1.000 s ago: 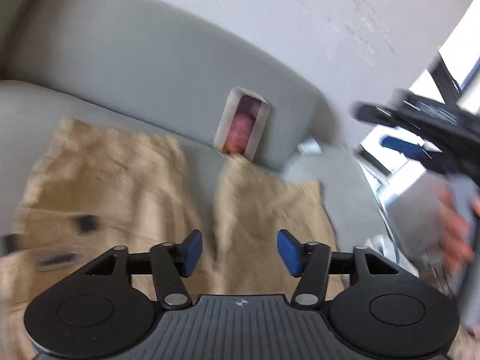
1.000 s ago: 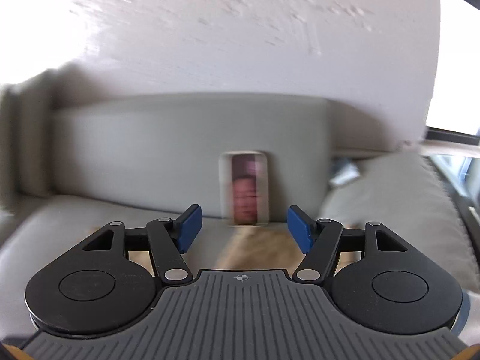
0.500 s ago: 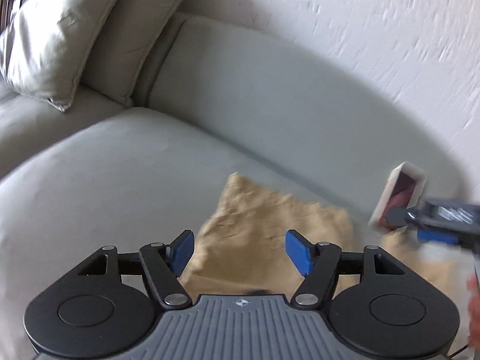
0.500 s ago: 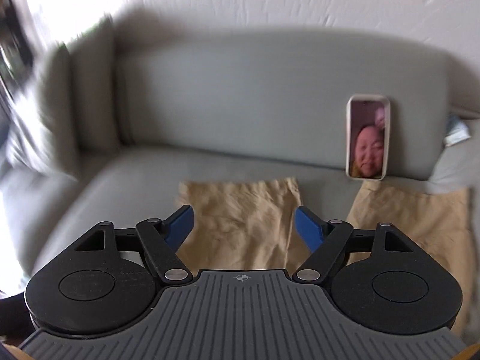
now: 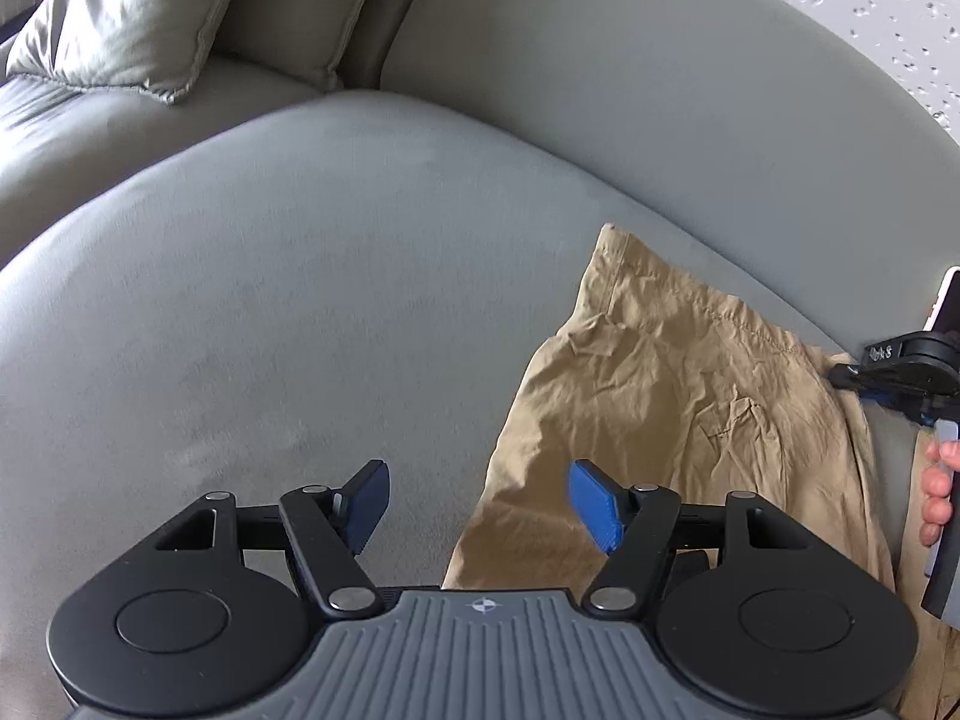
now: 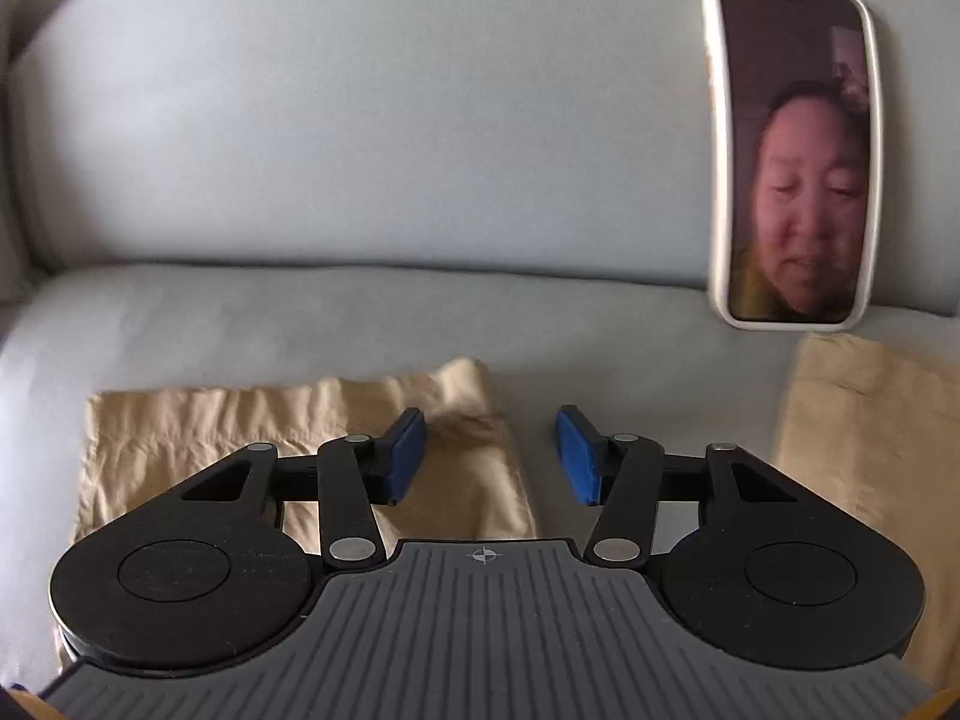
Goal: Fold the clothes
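Note:
Tan trousers (image 5: 672, 408) lie flat on a grey sofa seat (image 5: 270, 300), legs pointing at the backrest. My left gripper (image 5: 478, 498) hovers open over the outer edge of the left leg, its right pad above the cloth and its left pad above bare seat. In the right wrist view, my right gripper (image 6: 492, 456) hangs low over the inner hem corner of that left leg (image 6: 240, 426). Its jaws are closing, with the rumpled corner between them, and the pads are still apart from the cloth. The other leg (image 6: 870, 420) lies to the right.
A phone (image 6: 792, 144) in a white case leans upright against the backrest (image 6: 360, 120) between the two hems. A pale cushion (image 5: 138, 12) sits in the sofa's left corner. A hand (image 5: 939, 492) holds the right gripper's handle at the left view's right edge.
Both grippers dropped toward the seat. The left swung over to the left leg's outer edge. The right came down to the hem near the phone and its jaws narrowed.

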A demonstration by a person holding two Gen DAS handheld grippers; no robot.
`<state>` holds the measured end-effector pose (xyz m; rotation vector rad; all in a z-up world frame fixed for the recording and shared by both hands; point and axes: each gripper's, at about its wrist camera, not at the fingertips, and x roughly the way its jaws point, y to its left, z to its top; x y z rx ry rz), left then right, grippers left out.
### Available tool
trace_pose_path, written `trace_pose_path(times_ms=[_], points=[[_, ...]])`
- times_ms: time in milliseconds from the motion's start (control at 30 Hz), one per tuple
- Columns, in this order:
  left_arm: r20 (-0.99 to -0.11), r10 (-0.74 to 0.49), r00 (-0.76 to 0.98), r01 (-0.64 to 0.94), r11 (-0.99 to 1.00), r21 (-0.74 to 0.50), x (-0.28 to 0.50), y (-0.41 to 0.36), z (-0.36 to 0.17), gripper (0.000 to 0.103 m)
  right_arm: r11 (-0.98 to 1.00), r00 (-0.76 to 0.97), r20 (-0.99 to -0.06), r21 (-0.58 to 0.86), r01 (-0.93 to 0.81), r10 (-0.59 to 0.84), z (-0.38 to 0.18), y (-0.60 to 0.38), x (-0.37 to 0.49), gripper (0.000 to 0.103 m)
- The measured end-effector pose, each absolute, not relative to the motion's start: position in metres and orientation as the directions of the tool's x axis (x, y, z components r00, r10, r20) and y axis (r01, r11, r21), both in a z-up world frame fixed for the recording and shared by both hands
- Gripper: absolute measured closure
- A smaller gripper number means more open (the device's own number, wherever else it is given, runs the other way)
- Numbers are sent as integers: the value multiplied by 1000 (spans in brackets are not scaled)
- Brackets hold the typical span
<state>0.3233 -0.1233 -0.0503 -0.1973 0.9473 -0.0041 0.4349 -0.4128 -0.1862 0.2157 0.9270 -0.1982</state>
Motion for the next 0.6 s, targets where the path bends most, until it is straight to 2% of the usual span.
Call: trace_pose_path(times_ms=[33,100,200,233,300,333,367,433,600], points=[[-806,-86,585,-85,982,-167,323,-124,-51,38,964,603,-795,105,243,-65,-185,-411,435,101],[-804,-69,591,-89,985,-150,320,-127,-50,38,959,660,-747,120,256,-82,-180,-412,433,101],[-808,-56,586,-96,986,-138,320,-126,-53,38,958,633,-765,82,275,-116,-192,-407,441,100],[-811,-56,583,-100,985,-140,321,-126,-55,38,959,621,-772,53,278,-137,-198,-404,443,97],[-810,-63,582,-105,983,-152,320,-125,-53,38,960,613,-768,-6,279,-183,-196,-395,443,80],[-807,-67,587,-104,982,-158,319,-125,-50,38,956,605,-768,-32,292,-210,-190,-391,440,67],[-799,-73,597,-98,982,-163,318,-125,-45,38,955,621,-754,-27,295,-213,-177,-387,429,63],[-777,-93,622,-76,981,-179,319,-132,-40,38,957,672,-715,16,289,-191,-147,-382,399,61],[-714,-199,671,27,969,-245,286,-145,0,38,928,827,-560,280,245,-50,-60,-387,252,54]])
